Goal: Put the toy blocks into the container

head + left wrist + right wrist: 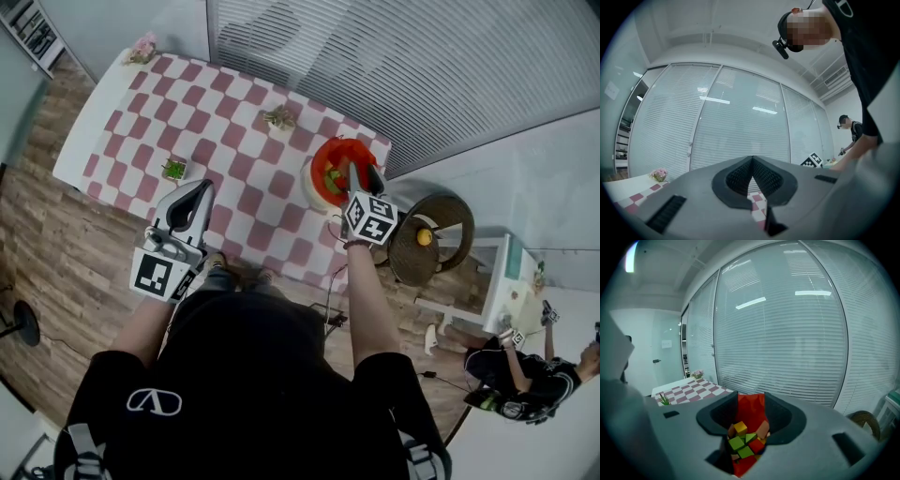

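While right tongs (751, 400) hang parted, empty, over red container (328, 150), toy blocks (743, 439) lie piled inside; left tongs (752, 161) closed, empty. Risk: tips clip rim, tipping container off worktop (234, 141) corner.

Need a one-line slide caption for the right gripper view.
Right gripper, jaws apart, poised over the red container of coloured toy blocks.

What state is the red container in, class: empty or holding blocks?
Not empty. The right gripper view shows green, yellow and red blocks piled inside the red container.
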### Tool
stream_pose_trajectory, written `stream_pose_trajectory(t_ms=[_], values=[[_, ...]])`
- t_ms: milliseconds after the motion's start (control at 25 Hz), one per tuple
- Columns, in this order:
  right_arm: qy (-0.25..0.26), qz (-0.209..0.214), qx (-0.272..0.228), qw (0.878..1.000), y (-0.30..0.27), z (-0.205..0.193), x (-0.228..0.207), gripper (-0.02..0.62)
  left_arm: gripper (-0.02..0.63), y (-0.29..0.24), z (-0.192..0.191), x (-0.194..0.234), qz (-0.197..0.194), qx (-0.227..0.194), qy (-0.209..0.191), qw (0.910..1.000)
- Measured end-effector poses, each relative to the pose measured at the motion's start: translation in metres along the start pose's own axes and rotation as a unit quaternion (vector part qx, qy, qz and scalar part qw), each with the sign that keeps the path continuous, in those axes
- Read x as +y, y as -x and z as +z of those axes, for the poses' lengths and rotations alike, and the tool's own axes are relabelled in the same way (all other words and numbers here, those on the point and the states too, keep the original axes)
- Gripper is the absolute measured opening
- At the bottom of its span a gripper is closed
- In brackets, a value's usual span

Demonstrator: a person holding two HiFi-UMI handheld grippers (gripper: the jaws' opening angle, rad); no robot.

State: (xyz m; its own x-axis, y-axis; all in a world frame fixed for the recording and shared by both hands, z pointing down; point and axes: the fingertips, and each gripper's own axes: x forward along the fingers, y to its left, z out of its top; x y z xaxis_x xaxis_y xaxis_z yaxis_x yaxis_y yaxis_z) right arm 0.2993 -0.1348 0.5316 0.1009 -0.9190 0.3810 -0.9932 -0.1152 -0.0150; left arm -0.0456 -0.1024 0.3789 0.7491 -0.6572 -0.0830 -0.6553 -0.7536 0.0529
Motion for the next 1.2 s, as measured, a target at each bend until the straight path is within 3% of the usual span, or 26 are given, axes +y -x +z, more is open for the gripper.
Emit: stream_pose_trajectory(t_ms=[120, 320, 720, 1200], values=[[0.011, -0.002, -0.030, 0.999, 0.011, 0.019, 0.004, 0.164, 0.006, 0.000, -0.005, -0.002, -0.007, 0.010, -0.003, 0.9999], [0.053, -0.001, -0.089, 0.995, 0.033, 0.055, 0.023, 0.077, 0.006, -0.003, -0.003, 0.000, -0.008, 0.006, -0.004, 0.9999], [0.073, 0.062, -0.197, 0.976, 0.094, 0.120, 0.097, 0.002, 0.006, -0.009, 0.005, 0.001, -0.011, -0.001, -0.014, 0.9998], [0.080, 0.120, -0.224, 0.964, 0.134, 0.110, 0.172, 0.002, 0.006, -0.011, 0.016, -0.003, -0.022, -0.014, -0.034, 0.9991]])
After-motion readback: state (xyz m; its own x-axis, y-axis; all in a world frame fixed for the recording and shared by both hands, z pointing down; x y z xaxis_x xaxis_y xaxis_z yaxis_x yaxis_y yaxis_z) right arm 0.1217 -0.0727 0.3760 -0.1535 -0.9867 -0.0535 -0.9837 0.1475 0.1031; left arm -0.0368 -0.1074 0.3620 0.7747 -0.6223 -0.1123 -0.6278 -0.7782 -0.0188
